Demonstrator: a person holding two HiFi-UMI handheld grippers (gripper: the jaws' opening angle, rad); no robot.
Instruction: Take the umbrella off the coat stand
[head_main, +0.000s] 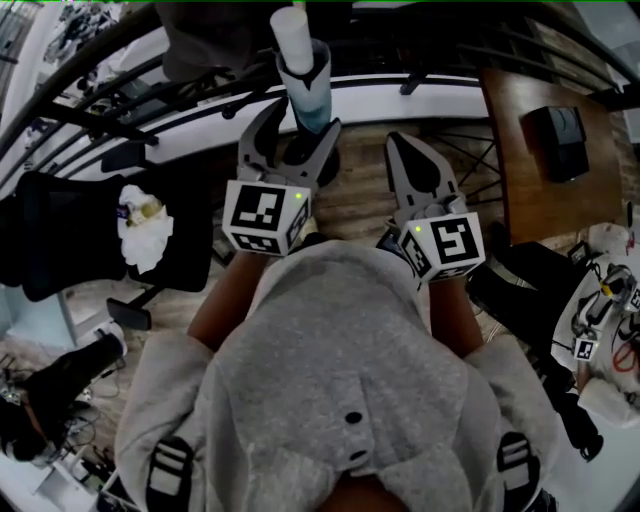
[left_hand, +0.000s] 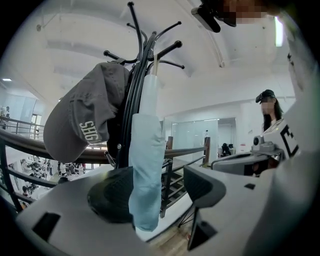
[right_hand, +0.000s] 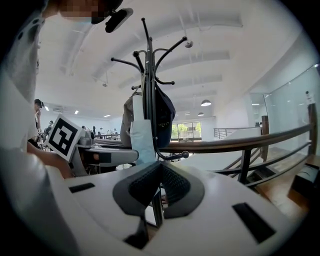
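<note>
Left gripper (left_hand: 159, 192) straddles umbrella (left_hand: 146, 165); cap (left_hand: 80, 125) beside.

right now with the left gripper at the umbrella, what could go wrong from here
1. The left gripper is open, with the umbrella between its jaws but off-centre. Closing might nudge the umbrella aside rather than grip it.
2. The grey cap hangs right beside the umbrella on the same coat stand. Lifting the umbrella off may well knock the cap down.
</note>
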